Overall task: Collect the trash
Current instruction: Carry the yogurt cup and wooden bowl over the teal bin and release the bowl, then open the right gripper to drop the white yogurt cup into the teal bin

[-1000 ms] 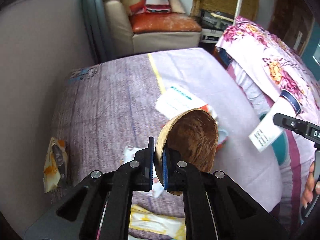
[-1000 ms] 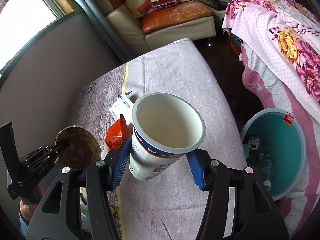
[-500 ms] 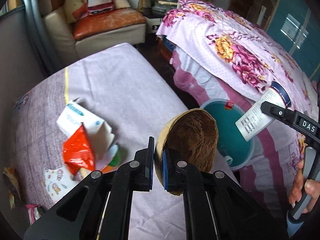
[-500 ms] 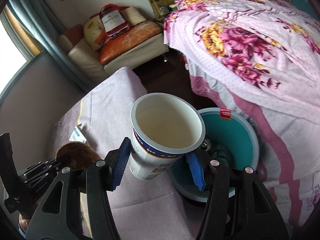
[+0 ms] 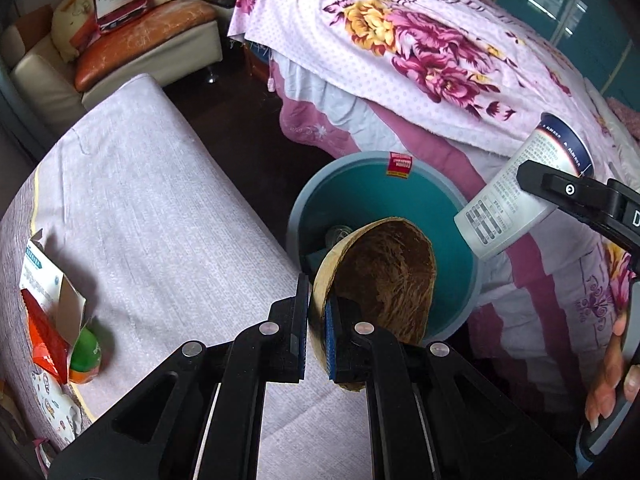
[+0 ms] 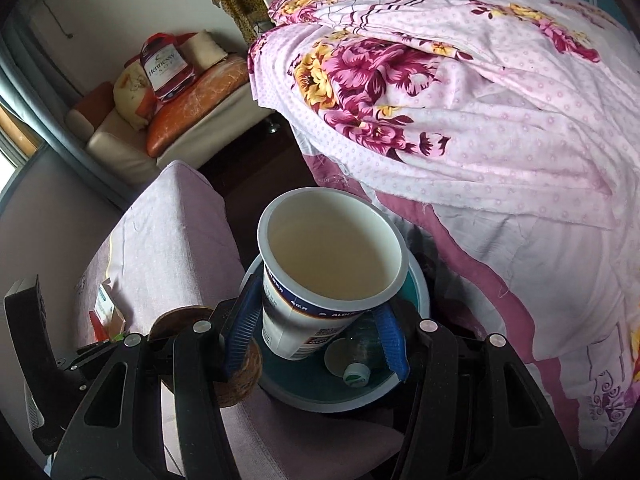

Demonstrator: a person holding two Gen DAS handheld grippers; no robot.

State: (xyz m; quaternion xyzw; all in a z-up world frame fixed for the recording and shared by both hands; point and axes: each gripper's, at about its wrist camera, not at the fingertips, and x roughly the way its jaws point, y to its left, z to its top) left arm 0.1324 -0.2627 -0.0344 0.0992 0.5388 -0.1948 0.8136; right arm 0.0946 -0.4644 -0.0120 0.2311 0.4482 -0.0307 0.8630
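My left gripper (image 5: pixel 317 320) is shut on the rim of a brown coconut shell half (image 5: pixel 384 276), held over the near edge of a teal trash bin (image 5: pixel 360 196). My right gripper (image 6: pixel 316 328) is shut on a white paper cup (image 6: pixel 332 264), empty inside, held above the same bin (image 6: pixel 418 280). The cup also shows in the left wrist view (image 5: pixel 520 196), to the right of the bin. A bottle (image 6: pixel 360 360) and other trash lie in the bin. The shell shows in the right wrist view (image 6: pixel 240 376) at lower left.
A purple padded bench (image 5: pixel 152 200) holds a white carton (image 5: pixel 44 280), a red wrapper (image 5: pixel 44 340) and a green-orange item (image 5: pixel 86 356) at its left. A bed with a pink floral cover (image 5: pixel 440 60) is beside the bin. A sofa (image 5: pixel 120 52) stands at the back.
Both grippers have swung right from the bench to the bin with their loads. The shell and the cup now hang over the bin's opening.
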